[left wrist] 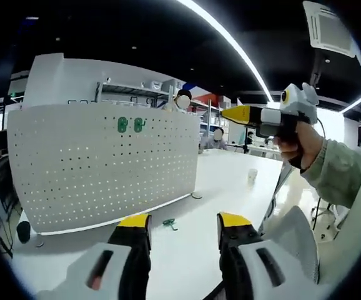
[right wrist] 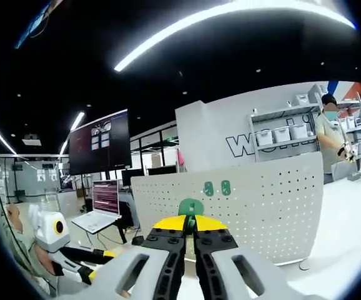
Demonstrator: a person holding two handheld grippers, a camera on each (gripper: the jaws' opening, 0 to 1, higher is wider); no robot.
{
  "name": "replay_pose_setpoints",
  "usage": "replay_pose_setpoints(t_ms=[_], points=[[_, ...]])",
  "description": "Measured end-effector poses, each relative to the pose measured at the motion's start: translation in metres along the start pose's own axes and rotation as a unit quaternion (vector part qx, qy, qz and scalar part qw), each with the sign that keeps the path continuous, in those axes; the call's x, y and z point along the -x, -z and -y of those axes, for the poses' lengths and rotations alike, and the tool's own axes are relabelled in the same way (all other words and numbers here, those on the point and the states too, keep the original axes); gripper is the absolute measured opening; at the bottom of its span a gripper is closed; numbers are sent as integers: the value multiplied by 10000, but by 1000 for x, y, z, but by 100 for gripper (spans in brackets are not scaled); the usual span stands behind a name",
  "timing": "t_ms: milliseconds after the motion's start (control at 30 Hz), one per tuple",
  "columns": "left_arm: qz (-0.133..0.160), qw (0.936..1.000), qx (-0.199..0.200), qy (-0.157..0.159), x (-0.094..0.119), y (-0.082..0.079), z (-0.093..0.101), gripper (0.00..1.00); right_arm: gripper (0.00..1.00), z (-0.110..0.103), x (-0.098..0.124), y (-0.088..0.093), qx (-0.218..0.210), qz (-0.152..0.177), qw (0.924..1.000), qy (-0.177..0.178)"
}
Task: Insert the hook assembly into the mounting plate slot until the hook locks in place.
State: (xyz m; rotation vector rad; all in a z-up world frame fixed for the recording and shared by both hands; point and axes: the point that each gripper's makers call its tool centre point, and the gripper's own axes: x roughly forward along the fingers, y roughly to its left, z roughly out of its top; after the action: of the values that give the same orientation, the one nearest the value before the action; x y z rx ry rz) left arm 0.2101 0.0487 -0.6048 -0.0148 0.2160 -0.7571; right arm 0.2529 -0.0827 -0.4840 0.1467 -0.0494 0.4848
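Observation:
A white perforated mounting plate (left wrist: 105,169) stands upright on the white table (left wrist: 230,181), with two green hooks (left wrist: 131,125) hanging near its top. A third green hook (left wrist: 168,222) lies on the table just past my left gripper (left wrist: 184,222), whose jaws stand wide apart and hold nothing. At the right, a hand holds my right gripper (left wrist: 240,115) in the air. In the right gripper view my right gripper (right wrist: 190,224) is shut on a green hook assembly (right wrist: 190,206), in front of the mounting plate (right wrist: 262,206) and below its two hooks (right wrist: 217,187).
A paper cup (left wrist: 252,175) stands far back on the table. A black object (left wrist: 23,231) sits off the plate's left end. A laptop (right wrist: 96,219) and a big screen (right wrist: 99,147) are at the left, my left gripper (right wrist: 74,256) low left, and a person (right wrist: 330,137) stands by shelves.

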Motion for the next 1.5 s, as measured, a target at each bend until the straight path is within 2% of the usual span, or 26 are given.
replay_pose_setpoints(t_ms=[367,667,1133,1200,1500], points=[[-97,9999,22,-16,-4,5,-6,44,2,24,-18,5,102,-55,9997,234],[-147,9999,70,1,-8,8,-14,44,1,40,-41,7,392,-58,9983,419],[-186,9997,147,25,-12,12,-20,43,2,65,-79,-4,515,96,9967,627],[-186,9997,160,23,-12,13,-21,43,2,69,-85,-4,673,58,9956,656],[-200,9996,188,16,-14,15,-22,43,2,81,-108,-8,864,57,9934,747]])
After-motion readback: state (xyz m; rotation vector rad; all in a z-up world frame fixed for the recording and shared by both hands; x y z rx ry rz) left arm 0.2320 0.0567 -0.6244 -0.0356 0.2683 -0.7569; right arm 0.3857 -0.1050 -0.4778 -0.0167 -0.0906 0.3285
